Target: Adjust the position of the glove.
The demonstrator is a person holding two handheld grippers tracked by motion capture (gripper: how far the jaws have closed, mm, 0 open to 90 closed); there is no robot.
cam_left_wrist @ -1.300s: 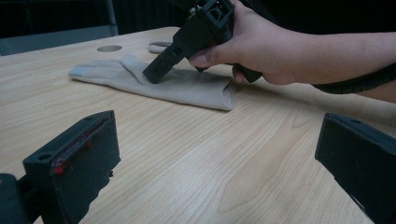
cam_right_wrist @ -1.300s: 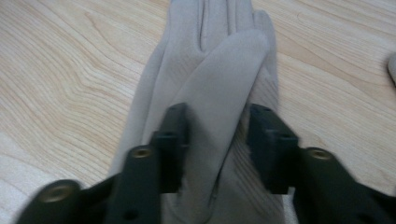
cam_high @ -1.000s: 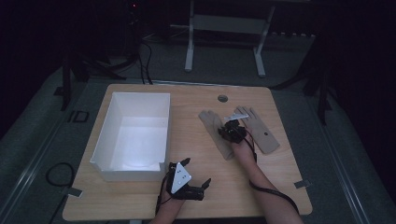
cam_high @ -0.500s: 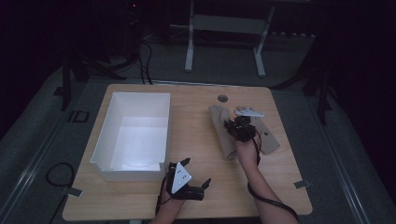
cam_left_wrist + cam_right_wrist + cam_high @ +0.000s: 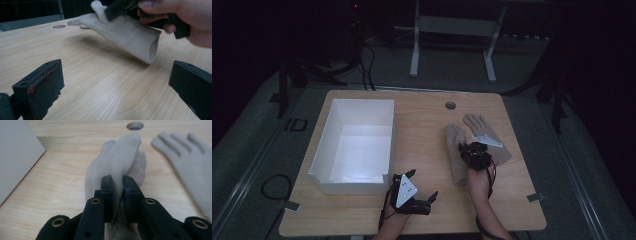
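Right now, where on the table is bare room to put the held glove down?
Bare wood lies between the white box and the held glove, and along the table front edge beside the left gripper. It is crowded around the right gripper and the flat glove.

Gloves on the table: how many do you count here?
2. One beige knit glove is pinched in the right gripper, folded beside the white box. The other beige knit glove lies flat to its right.
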